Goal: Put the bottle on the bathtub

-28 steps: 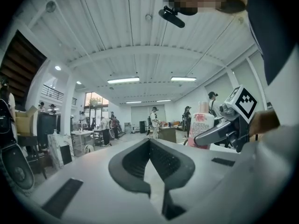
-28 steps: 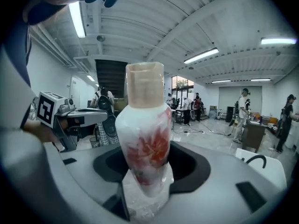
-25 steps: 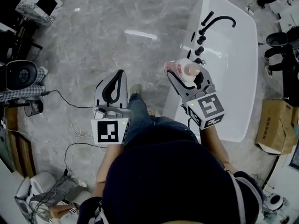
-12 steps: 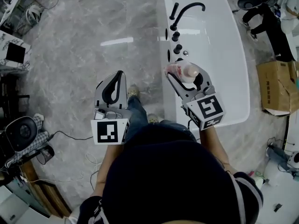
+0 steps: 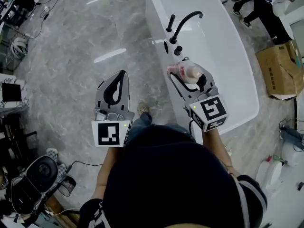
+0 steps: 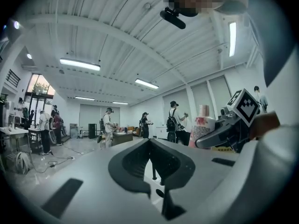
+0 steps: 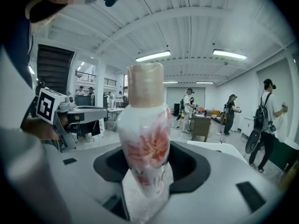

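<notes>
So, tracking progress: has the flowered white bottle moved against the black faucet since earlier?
Yes: the flowered white bottle crossed from the floor side of the black faucet toward the white bathtub basin.

Open marble floor [image 5: 95, 42] spreads beneath my left gripper [image 5: 121, 77], giving it free passage on every side; equipment [image 5: 40, 175] crowds only the far left edge, well apart. Just beyond my right gripper [image 5: 183, 72] and the bottle [image 5: 190, 71] it carries, a black faucet [image 5: 184, 23] and its knobs [image 5: 178, 50] occupy the left rim of the bathtub [image 5: 223, 61]. To their right the white basin lies bare. A cardboard box [image 5: 280, 70] stands on the floor beside the tub's far side.
</notes>
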A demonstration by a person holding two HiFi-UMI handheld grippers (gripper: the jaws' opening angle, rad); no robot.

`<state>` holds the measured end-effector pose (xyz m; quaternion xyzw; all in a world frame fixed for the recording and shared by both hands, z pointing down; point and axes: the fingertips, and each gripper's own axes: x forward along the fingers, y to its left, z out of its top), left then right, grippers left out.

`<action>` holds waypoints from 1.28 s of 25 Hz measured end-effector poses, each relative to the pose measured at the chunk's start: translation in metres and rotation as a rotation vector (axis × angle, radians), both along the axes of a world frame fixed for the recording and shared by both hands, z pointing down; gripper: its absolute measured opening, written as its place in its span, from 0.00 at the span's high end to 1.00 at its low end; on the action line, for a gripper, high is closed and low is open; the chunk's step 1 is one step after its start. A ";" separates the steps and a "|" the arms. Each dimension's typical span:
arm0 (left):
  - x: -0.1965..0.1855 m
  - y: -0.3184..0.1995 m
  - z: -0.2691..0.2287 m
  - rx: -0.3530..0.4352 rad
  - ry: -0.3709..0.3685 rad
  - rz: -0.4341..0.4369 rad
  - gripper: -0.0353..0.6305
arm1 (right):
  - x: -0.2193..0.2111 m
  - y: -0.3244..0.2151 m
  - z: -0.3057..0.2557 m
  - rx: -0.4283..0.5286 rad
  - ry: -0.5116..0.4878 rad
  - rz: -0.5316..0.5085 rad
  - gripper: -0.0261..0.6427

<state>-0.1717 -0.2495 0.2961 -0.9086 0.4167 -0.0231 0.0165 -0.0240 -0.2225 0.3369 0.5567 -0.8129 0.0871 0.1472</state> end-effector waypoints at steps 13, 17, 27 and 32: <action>0.002 -0.085 0.020 -0.040 0.026 0.114 0.91 | -0.009 -0.067 0.017 -0.043 0.025 0.090 0.59; 0.005 -0.113 0.026 -0.045 0.032 0.126 0.91 | -0.009 -0.095 0.024 -0.053 0.026 0.096 0.59; 0.038 -0.245 0.037 -0.049 0.029 0.141 0.91 | 0.017 -0.230 0.031 -0.036 0.040 0.078 0.59; 0.071 -0.332 0.035 -0.046 0.031 0.159 0.91 | 0.044 -0.314 0.034 -0.034 0.034 0.078 0.59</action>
